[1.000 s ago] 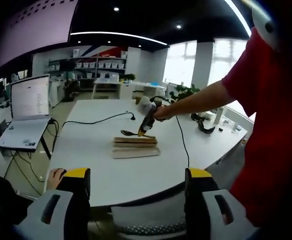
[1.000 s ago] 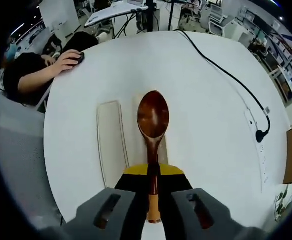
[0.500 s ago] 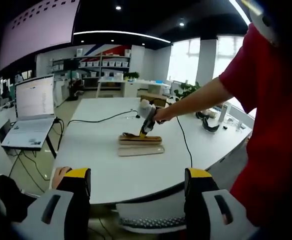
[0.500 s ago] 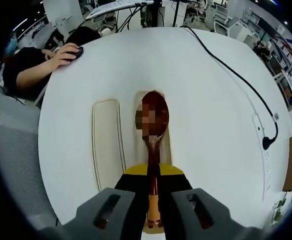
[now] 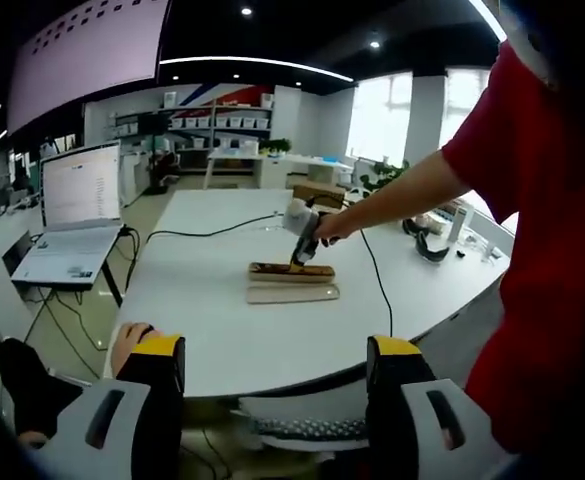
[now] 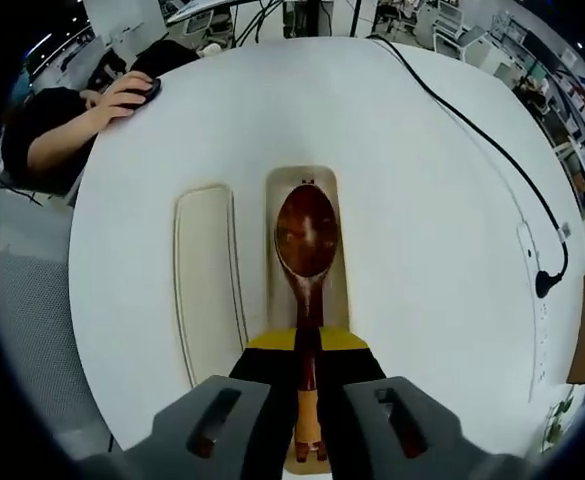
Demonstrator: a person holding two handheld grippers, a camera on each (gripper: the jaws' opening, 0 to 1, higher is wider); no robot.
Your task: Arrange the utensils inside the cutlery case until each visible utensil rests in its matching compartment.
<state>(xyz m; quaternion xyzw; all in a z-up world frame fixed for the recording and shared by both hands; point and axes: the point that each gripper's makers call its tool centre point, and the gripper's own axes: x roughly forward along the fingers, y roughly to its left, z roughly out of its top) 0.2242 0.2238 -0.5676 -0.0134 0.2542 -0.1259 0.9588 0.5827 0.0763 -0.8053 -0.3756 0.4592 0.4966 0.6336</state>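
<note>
No readable text

The laptop screen shows lines of content too small to make out, and the boxes on the far shelves carry nothing that can be read.

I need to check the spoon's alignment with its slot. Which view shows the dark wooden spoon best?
The right gripper view: the dark wooden spoon lies lengthwise over the beige case compartment, held in the right gripper. The left gripper view shows the case small and distant, the spoon indistinct.

Bright window glare, fisheye-warped edges
</note>
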